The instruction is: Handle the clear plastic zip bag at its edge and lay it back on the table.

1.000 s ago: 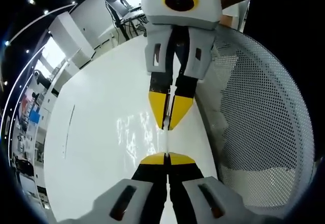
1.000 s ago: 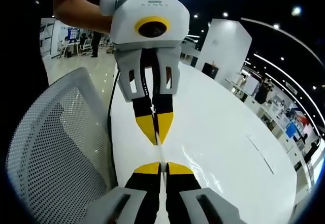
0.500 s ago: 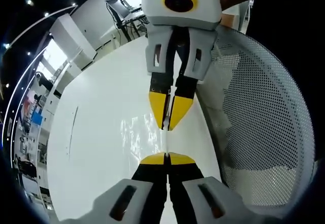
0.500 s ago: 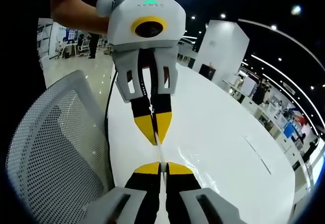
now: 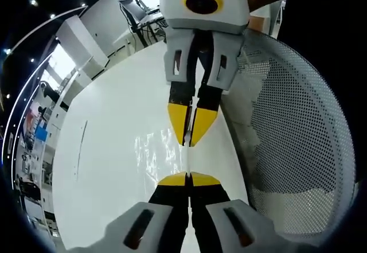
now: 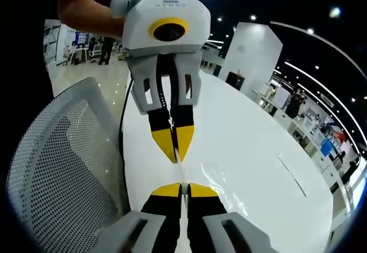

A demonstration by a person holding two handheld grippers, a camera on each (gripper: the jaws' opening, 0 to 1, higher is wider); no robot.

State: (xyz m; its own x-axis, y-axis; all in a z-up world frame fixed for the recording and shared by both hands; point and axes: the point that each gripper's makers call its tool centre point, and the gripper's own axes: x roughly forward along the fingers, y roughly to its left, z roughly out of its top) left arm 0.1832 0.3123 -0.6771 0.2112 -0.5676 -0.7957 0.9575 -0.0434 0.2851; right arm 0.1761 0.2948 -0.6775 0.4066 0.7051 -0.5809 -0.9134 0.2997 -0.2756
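The clear plastic zip bag shows as glinting film against the white table, with a thin edge stretched between the two grippers. My left gripper is shut on that edge at the bottom of the left gripper view. My right gripper comes down from the top, tip to tip with it, also shut on the edge. In the right gripper view the right gripper pinches the same edge, and the left gripper faces it from above. There the bag glints to the right. I cannot tell whether the film touches the table.
A white mesh chair back stands close beside the table edge, and appears as the chair in the right gripper view. A person's forearm holds the left gripper. The long white table stretches away into an open office hall.
Both grippers stay shut on the bag's edge, facing each other. The views have shifted only slightly.
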